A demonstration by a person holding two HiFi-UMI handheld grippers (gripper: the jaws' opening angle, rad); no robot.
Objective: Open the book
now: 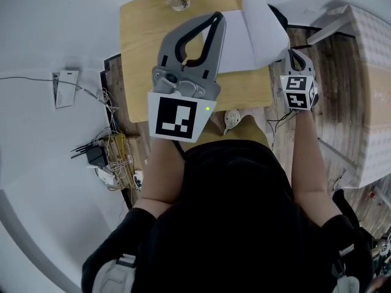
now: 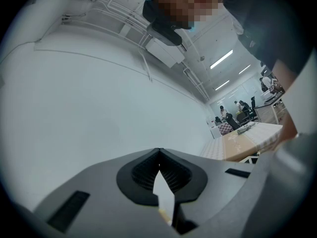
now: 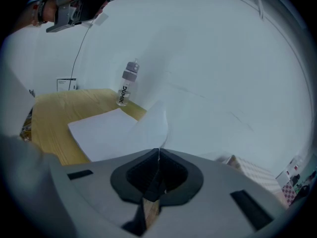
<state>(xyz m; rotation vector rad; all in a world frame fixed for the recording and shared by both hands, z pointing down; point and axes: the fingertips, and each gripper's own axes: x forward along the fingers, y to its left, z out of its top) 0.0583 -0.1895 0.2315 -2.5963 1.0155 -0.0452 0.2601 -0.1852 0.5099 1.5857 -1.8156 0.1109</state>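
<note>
While the left claw (image 2: 159,151) hangs closed, the right claw (image 3: 158,150) pinches a raised page (image 3: 151,125) of the book (image 3: 99,133).

It looked like a research lab set in a large open hall. Bare pipes (image 2: 114,14) and strip lights (image 2: 221,59) ran across an unfinished ceiling, and people (image 2: 233,114) stood among distant work tables (image 2: 250,133). Loose cables and adapters (image 1: 110,154) lay tangled on the plank floor (image 1: 317,60) off the left edge of a small wooden table (image 1: 137,41), which stood against a plain white backdrop (image 1: 55,17).
</note>
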